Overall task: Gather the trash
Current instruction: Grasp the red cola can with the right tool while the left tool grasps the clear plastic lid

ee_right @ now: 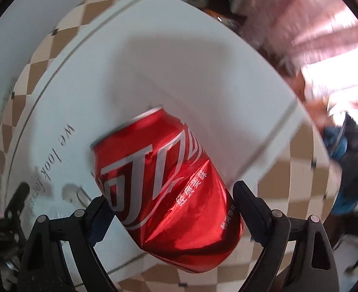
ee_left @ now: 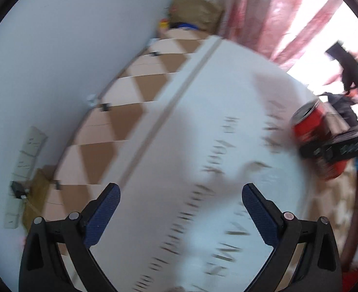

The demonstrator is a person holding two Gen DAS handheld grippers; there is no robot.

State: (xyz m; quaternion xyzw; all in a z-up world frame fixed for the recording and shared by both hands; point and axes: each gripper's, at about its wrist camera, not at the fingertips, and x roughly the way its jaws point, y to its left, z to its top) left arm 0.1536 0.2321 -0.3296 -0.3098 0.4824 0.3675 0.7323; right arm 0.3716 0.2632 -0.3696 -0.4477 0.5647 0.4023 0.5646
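The right gripper (ee_right: pixel 171 202) has its jaws closed on a red can (ee_right: pixel 164 185), 1 pad on each side of the lower body, and the can leans with its top tipped away and to the left. The metal is creased and dented near the grip, so the wall is probably thin and soft; squeezing harder would likely crush it further and could let it twist out, so a steady, moderate hold looks best. The can appears to be lifted off the white mat (ee_right: pixel 179 56) printed with dark lettering, though whether its base is fully clear of the surface is hard to tell. The left gripper (ee_left: pixel 181 209) has its jaws spread wide with nothing between them, hanging above the same mat, and its view shows the can (ee_left: pixel 311 124) off to the right in the other tool's hold. Both views are smeared by motion, so slowing the carry would help keep the tilted can from swinging. No bin or bag meant for trash can be picked out for certain; a brown paper bag (ee_left: pixel 193 12) sits far back by the wall beyond the checked floor (ee_left: pixel 120 116), and it may serve. Judged from this, the pickup is done and the carry and drop remain.
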